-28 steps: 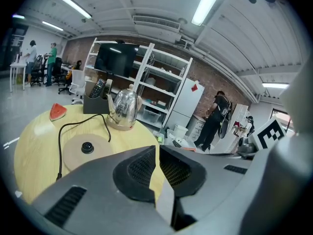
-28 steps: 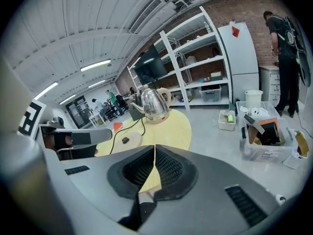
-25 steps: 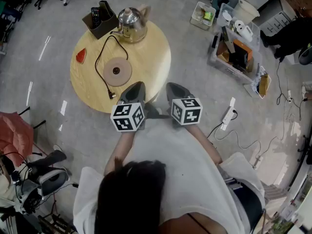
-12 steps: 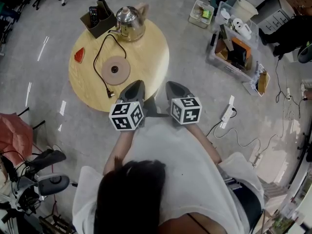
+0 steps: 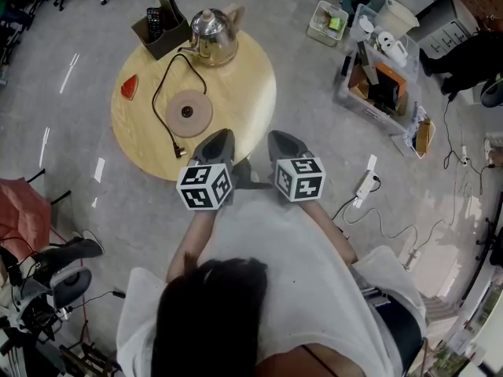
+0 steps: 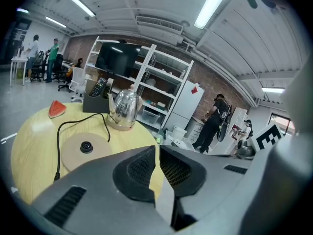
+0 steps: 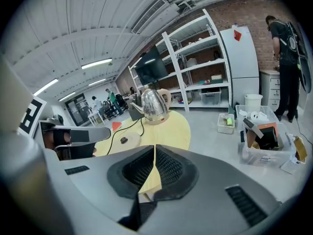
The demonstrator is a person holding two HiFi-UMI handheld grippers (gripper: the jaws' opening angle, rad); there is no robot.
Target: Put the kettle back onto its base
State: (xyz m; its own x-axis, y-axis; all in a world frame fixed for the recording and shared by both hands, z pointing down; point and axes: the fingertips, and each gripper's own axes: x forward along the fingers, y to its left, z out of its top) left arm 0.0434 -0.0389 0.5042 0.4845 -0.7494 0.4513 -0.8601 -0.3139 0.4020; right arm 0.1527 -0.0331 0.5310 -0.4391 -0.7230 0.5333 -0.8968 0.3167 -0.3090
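Observation:
A shiny steel kettle (image 5: 212, 36) stands on the far side of the round wooden table (image 5: 247, 93), apart from its base. The round tan base (image 5: 189, 113) lies flat nearer to me, with a black cord (image 5: 167, 93) looping from it. My left gripper (image 5: 217, 142) and right gripper (image 5: 284, 143) hover side by side at the table's near edge, both shut and empty. In the left gripper view the jaws (image 6: 157, 148) meet, with the kettle (image 6: 124, 109) and base (image 6: 85, 148) beyond. In the right gripper view the jaws (image 7: 154, 148) also meet, and the kettle (image 7: 154, 105) is far ahead.
A dark organiser box (image 5: 161, 28) with remotes stands left of the kettle. A red wedge (image 5: 130, 89) lies near the table's left edge. On the floor to the right are a cluttered clear bin (image 5: 377, 81) and a power strip (image 5: 367, 185).

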